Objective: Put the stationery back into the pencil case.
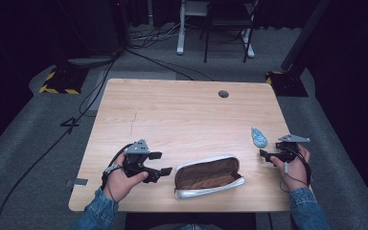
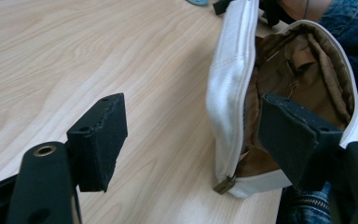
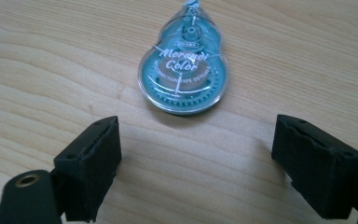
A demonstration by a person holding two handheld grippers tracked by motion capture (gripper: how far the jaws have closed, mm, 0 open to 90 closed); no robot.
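While both hand-held grippers (image 1: 162, 163) (image 1: 264, 154) gape empty, the correction tape (image 3: 184, 70) points its tip away

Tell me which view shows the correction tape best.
The right gripper view: the correction tape lies close, its printed label and gear readable. The high view shows it as a small blue shape; the left gripper view shows just its edge.

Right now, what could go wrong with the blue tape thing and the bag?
The correction tape is smooth and rounded, so it might slip sideways when the open right tool closes on it. The pencil case is soft, lies near the table's front edge, and isn't held by the open left tool, so a push could slide it off.
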